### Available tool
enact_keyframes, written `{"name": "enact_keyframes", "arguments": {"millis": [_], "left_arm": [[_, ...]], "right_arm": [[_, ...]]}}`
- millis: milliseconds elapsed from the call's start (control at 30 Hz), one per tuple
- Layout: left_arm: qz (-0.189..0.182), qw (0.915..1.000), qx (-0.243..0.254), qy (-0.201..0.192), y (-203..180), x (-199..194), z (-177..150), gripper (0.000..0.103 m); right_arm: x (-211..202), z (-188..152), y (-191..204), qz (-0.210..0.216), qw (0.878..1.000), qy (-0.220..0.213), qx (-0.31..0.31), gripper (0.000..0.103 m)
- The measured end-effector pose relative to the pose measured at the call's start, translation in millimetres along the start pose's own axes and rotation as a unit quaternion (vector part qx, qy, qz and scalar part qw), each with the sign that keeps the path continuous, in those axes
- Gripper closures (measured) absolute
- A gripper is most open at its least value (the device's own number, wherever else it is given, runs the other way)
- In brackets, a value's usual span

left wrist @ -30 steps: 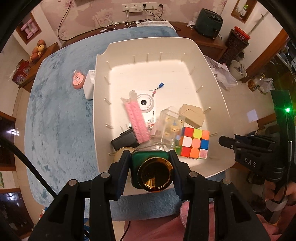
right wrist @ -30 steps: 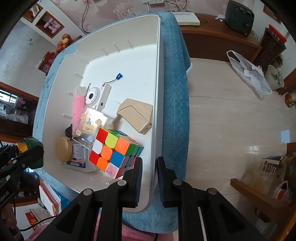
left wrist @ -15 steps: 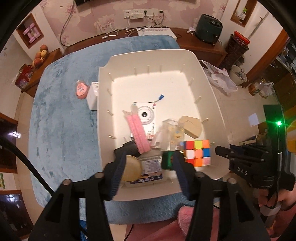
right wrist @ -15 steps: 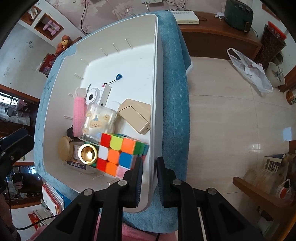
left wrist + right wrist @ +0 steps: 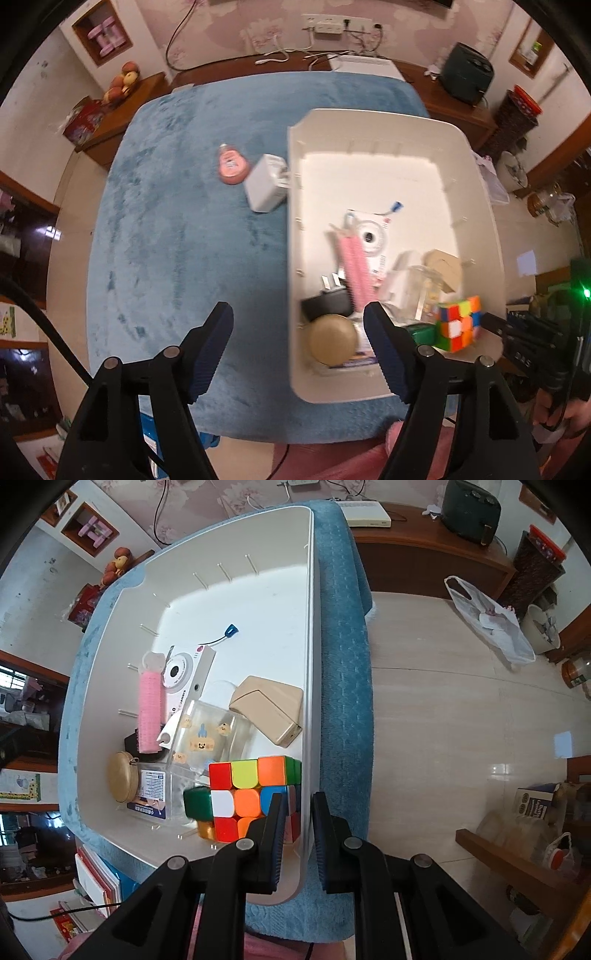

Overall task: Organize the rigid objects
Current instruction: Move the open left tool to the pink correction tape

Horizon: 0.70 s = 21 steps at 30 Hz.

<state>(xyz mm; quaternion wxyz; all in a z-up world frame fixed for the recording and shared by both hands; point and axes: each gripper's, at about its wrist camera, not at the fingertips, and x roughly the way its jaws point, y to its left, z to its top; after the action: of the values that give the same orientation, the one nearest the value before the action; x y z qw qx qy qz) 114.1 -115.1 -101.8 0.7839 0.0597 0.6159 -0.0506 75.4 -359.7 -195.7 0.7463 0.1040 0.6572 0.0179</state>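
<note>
The right gripper (image 5: 298, 834) pinches the wall of the white bin (image 5: 309, 627) to keep it steady, while the left gripper (image 5: 298, 325) opens with nothing inside, its green jar (image 5: 197, 803) now in the bin beside the cube (image 5: 255, 794).

The left tongs (image 5: 298, 332) point steeply downward, their two dark ribbed fingers (image 5: 211, 345) spread wide and opening further, with nothing held between them. The right tongs (image 5: 298, 825) also point steeply down, their fingers (image 5: 275, 834) drawn close together with only a narrow gap, clamped on either side of a thin white wall. At the far right edge of the left wrist view, a hand (image 5: 561, 413) grips the handle of the right tongs.
</note>
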Motion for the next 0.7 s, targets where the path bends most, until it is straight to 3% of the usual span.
{"name": "enact_keyframes", "arguments": {"millis": [133, 700], "left_arm": [[0.004, 0.9999, -0.010, 0.003, 23, 6, 16, 0.027], [-0.058, 0.9951, -0.079, -0.013, 116, 43, 114, 0.024]], "right_arm": [[1, 1, 4, -0.014, 1.000, 0.003, -0.004, 0.088], [4, 8, 2, -0.050, 0.994, 0.017, 0.093, 0.088]]}}
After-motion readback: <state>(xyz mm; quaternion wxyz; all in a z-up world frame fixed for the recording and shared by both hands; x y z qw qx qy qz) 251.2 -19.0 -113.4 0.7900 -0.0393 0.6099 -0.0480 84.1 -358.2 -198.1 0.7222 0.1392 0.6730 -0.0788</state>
